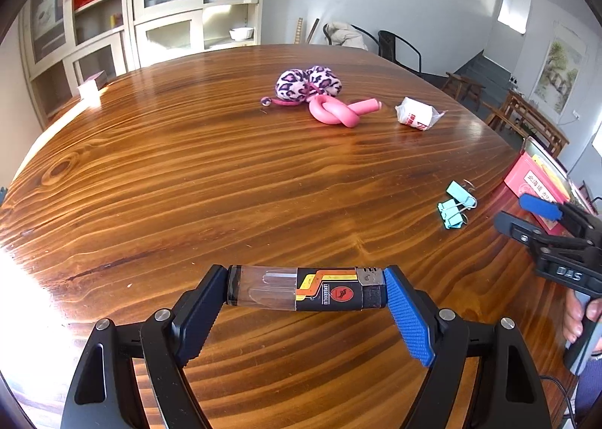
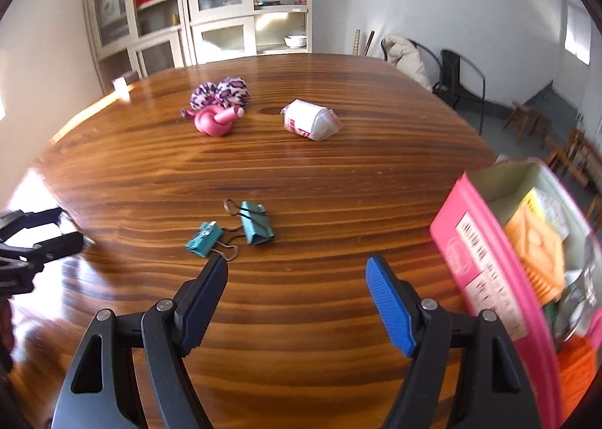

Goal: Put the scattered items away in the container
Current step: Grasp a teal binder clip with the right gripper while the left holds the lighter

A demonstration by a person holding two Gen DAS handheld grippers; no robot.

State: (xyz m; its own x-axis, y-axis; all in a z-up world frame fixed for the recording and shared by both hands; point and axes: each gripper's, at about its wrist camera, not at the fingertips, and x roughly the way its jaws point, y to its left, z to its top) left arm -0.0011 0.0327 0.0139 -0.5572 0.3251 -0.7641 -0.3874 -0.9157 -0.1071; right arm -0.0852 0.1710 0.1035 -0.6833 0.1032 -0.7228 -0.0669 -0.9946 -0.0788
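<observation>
While the left gripper [image 1: 306, 288] clamps a lighter [image 1: 306, 288] end to end above the wooden table [image 1: 225, 184], the right gripper [image 2: 297, 280] hangs spread and empty near teal binder clips [image 2: 231, 231], beside the pink container [image 2: 485, 241].

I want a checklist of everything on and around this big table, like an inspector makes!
Surface: wooden table, glossy, with sun glare at one edge.
Job's things: lighter held crosswise in the left gripper; two teal binder clips, pink foam curler, leopard-print plush and wrapped white packet lie loose; pink container open, already holding packets.
Clutter: small white box near the far edge.
Grippers: left shut on the lighter; right gripper open, empty, near the clips.
Cables: one dark cable below the right hand.
Surroundings: cream cabinets, chairs, stairs.
</observation>
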